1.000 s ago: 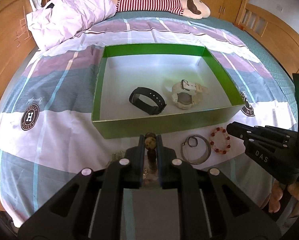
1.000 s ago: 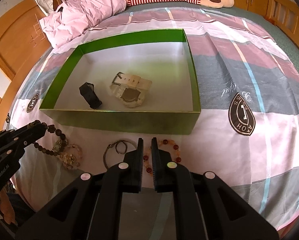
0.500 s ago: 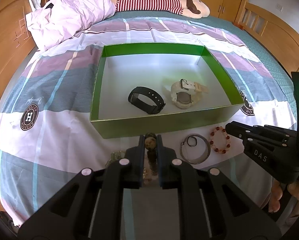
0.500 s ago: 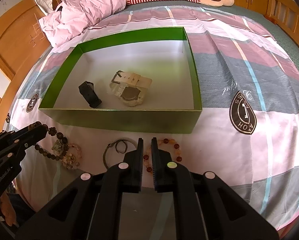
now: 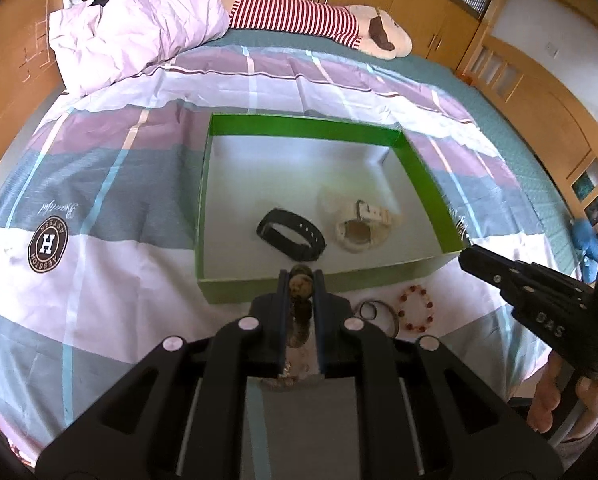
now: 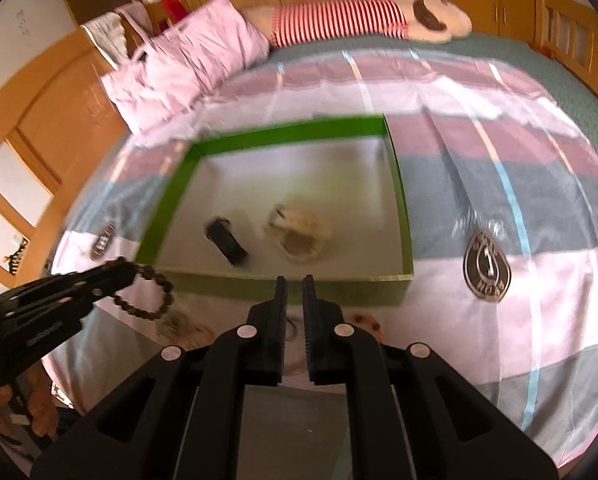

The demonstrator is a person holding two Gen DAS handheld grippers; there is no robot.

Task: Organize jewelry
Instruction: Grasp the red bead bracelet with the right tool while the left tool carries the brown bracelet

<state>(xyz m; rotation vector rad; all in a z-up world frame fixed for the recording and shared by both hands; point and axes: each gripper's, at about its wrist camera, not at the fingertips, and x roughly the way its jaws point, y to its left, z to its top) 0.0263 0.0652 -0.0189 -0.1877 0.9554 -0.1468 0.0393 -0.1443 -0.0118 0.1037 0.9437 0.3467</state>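
My left gripper (image 5: 301,278) is shut on a dark brown bead bracelet (image 5: 301,286) and holds it lifted, just short of the near wall of the green box (image 5: 259,290). The bracelet hangs from the left gripper's fingers in the right wrist view (image 6: 147,292). Inside the box lie a black band (image 5: 291,234) and a white watch (image 5: 361,226). My right gripper (image 6: 294,280) is shut and empty, above the bed in front of the box. A metal ring (image 5: 379,314) and a red bead bracelet (image 5: 415,307) lie on the sheet before the box.
More bead jewelry (image 6: 179,326) lies on the sheet at the left front of the box. A pink pillow (image 5: 135,24) and a striped plush toy (image 5: 319,20) lie at the head of the bed. Wooden bed frame and cupboards surround the bed.
Both grippers have risen and pulled back, so the box looks smaller. The left gripper has lifted the brown bead bracelet off the sheet. The right wrist view is blurred with motion.
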